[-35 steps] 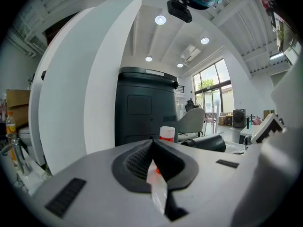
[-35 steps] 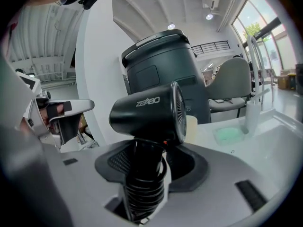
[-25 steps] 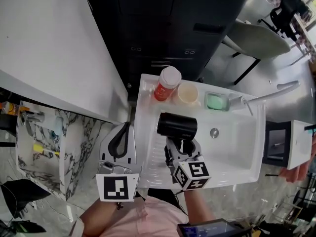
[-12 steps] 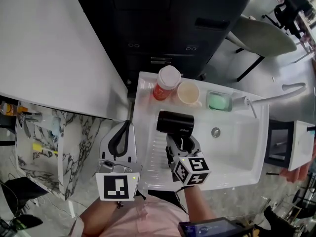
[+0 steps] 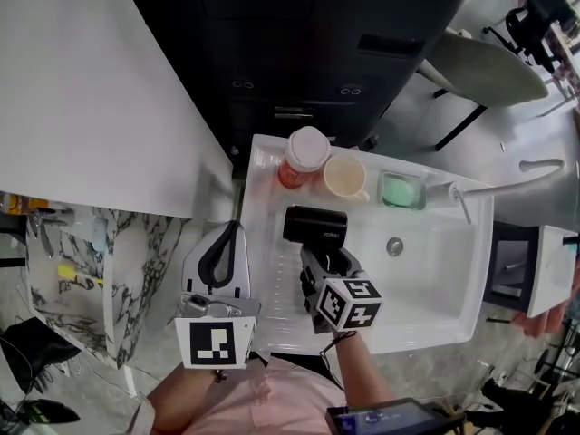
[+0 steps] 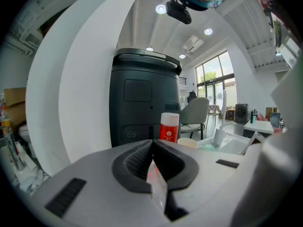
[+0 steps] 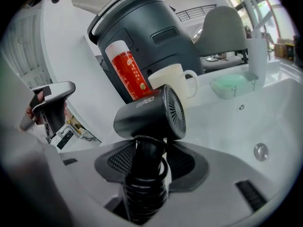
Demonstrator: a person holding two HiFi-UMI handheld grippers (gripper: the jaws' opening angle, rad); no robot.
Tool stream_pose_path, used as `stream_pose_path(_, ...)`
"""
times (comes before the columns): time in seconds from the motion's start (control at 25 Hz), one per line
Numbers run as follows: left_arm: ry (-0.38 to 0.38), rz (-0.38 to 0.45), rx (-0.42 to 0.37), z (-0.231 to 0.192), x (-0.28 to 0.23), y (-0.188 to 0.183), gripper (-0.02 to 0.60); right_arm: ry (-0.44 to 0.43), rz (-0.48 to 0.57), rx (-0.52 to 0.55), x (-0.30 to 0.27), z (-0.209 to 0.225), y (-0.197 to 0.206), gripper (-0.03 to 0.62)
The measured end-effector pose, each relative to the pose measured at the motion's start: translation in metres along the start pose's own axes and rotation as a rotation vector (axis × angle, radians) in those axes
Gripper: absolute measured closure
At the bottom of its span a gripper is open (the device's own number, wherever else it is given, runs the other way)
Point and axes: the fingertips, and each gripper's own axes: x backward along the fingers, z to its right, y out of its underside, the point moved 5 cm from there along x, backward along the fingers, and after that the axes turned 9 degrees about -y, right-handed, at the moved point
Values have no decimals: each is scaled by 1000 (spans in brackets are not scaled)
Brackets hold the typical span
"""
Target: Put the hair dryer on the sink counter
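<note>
While the right claw [image 5: 324, 259] pinches the hair dryer [image 5: 315, 227] by its handle over the worktop's [image 5: 272, 275] left side, a slip looks like the main risk.
Its heavy barrel may twist in the grip, knocking the red bottle [image 5: 301, 159] or cup [image 5: 345, 176] at the back edge, or rolling into the basin [image 5: 426, 270]; the left claw [image 5: 220, 259] is pressed together, empty.

You face the white sink counter [image 5: 272, 275], its basin [image 5: 435, 288] on your right (a drain [image 5: 394, 246] in its floor). Along the back ledge, left to right, stand a red bottle [image 5: 304, 157], a cream mug [image 5: 345, 176], a green soap dish [image 5: 401, 190] and the tap [image 5: 471, 193].
</note>
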Motion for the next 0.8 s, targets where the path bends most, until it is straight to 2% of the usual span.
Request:
stream_pose_path(0.32, -10, -5, 6, -2, -7, 1, 572, 11, -81, -121, -13, 14, 12, 384)
stream_pose_path(0.8, -12, -8, 13, -5, -15, -1, 572, 54, -194, -174, -25, 22, 12, 382)
